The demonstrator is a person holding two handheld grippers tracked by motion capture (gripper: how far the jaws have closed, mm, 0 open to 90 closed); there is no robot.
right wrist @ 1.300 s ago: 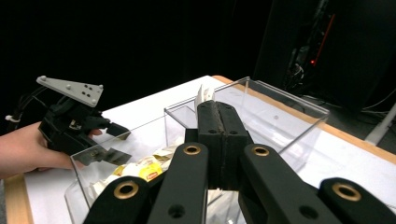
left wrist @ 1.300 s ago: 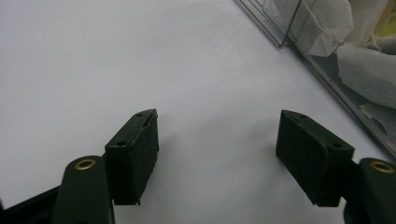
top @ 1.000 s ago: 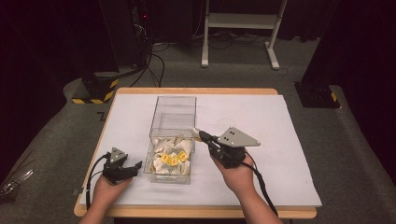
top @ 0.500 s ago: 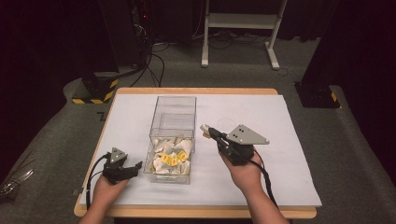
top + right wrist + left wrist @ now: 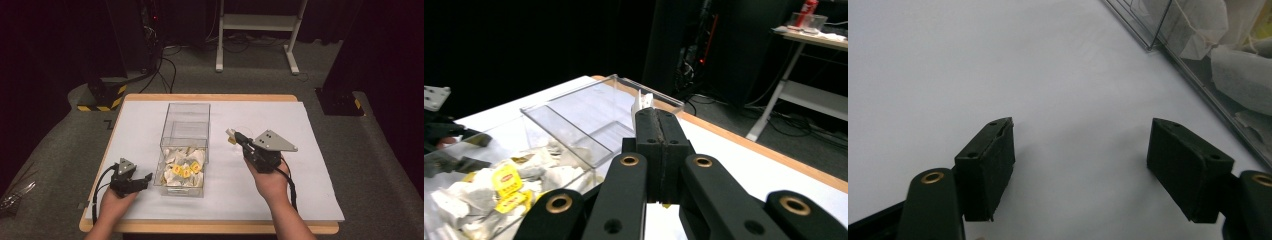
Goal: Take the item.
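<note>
Dark room with grey carpet (image 5: 60, 150), black equipment and cables at the far side, white metal stand (image 5: 260, 25) beyond the table. Wooden table (image 5: 210, 97) under a white sheet (image 5: 300, 190) covering nearly all of its top.

Clear plastic box (image 5: 184, 150) left of centre on the sheet, split into two compartments: far one bare inside, near one heaped with white tea bags (image 5: 182, 167) showing yellow tags. Same box seen from the right gripper view (image 5: 574, 125), tea bags (image 5: 499, 190) piled in the nearer section at lower left.

Right gripper (image 5: 234, 136) raised above the sheet to the right of the box, held from behind by the right hand (image 5: 267, 180), grey three-cornered plate on top. Jaws pressed together, as seen in the right gripper view (image 5: 658, 125), pinching a single tea bag (image 5: 642, 102); small white part of it poking up past the jaw tips, a sliver of yellow below them. From the high view, that tea bag (image 5: 230, 135) sits at the very tips, well clear of the box and off the sheet.

Left gripper (image 5: 145, 179) low on the sheet just left of the box's near corner, held by the left hand (image 5: 112, 202). Jaws spread wide in the left gripper view (image 5: 1080, 165), nothing between them but white sheet (image 5: 973, 60); box wall (image 5: 1198, 65) just beyond the right-hand jaw.
</note>
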